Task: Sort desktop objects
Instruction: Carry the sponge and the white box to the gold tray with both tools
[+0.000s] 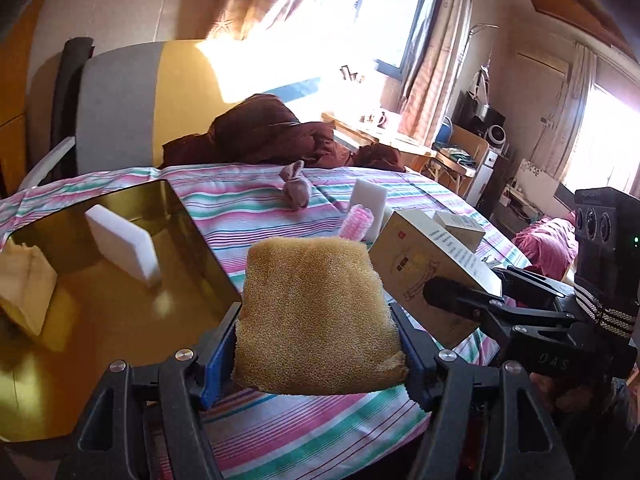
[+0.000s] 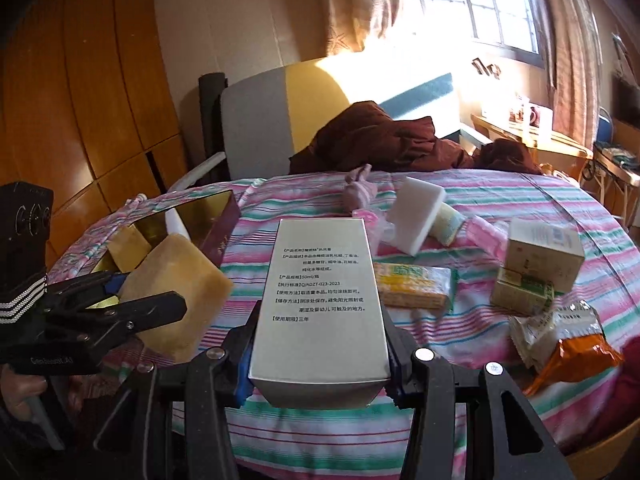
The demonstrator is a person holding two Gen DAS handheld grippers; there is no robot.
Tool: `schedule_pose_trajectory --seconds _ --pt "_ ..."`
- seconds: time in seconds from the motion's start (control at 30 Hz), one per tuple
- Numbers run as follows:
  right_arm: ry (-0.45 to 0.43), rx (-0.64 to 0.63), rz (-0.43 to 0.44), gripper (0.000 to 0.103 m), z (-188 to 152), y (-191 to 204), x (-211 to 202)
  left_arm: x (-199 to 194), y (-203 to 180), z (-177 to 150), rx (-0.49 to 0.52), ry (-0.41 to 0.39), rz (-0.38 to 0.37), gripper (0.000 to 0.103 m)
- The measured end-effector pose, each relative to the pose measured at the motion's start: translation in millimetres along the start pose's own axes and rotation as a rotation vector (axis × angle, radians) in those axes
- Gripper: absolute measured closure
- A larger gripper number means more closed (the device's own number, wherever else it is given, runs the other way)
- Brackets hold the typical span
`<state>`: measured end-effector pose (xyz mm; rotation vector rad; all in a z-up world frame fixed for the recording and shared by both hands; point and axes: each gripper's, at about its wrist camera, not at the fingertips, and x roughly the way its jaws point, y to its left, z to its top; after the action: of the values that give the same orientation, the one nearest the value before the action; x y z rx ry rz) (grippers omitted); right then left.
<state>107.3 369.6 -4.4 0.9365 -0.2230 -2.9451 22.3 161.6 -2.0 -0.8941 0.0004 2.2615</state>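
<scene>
My left gripper (image 1: pixel 316 320) is shut on a yellow-brown sponge (image 1: pixel 320 304), held above the striped tablecloth, just right of an open gold-lined box (image 1: pixel 192 240). A white foam block (image 1: pixel 124 244) stands inside that box, and a pale sponge (image 1: pixel 24 288) lies at its left end. My right gripper (image 2: pixel 320 340) is shut on a tall silver carton (image 2: pixel 324 288) with black print, lifted off the table. In the right wrist view the left gripper (image 2: pixel 132 300) with its sponge (image 2: pixel 176 292) is at the left, in front of the gold-lined box (image 2: pixel 200 208).
On the round table with the striped cloth (image 2: pixel 500 200) lie a white foam block (image 2: pixel 416 212), a mauve soft toy (image 2: pixel 360 192), a yellow packet (image 2: pixel 416 284), two stacked small cartons (image 2: pixel 540 256) and an orange snack bag (image 2: pixel 576 356). A brown coat (image 2: pixel 380 140) lies over a chair behind.
</scene>
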Motion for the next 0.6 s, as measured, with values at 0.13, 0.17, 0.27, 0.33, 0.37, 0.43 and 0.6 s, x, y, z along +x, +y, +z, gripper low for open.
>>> schedule_pose_trajectory --seconds 0.13,0.17,0.27,0.33,0.37,0.43,0.6 --pt "0.002 -0.054 0.076 0.053 8.7 33.7 16.6 -9.8 30.6 -3.9 -0.061 -0.012 0.042 0.032" --pt "0.006 -0.063 0.091 0.053 9.7 40.9 20.6 -12.8 36.8 -4.4 -0.070 -0.017 0.050 0.032" --pt "0.018 -0.084 0.134 0.053 12.0 60.1 31.4 -23.9 53.7 -5.6 -0.091 -0.034 0.080 0.032" --pt "0.023 -0.097 0.157 0.053 13.0 71.9 36.6 -33.0 64.5 -5.8 -0.102 -0.048 0.108 0.032" --pt "0.025 -0.104 0.170 0.053 13.6 77.5 38.9 -38.0 70.1 -5.6 -0.107 -0.058 0.124 0.032" --pt "0.029 -0.121 0.192 0.053 14.4 88.3 42.6 -47.4 82.2 -5.1 -0.112 -0.073 0.161 0.033" --pt "0.038 -0.154 0.242 0.053 19.8 114.2 56.5 -63.5 117.6 -14.9 -0.151 -0.072 0.258 0.032"
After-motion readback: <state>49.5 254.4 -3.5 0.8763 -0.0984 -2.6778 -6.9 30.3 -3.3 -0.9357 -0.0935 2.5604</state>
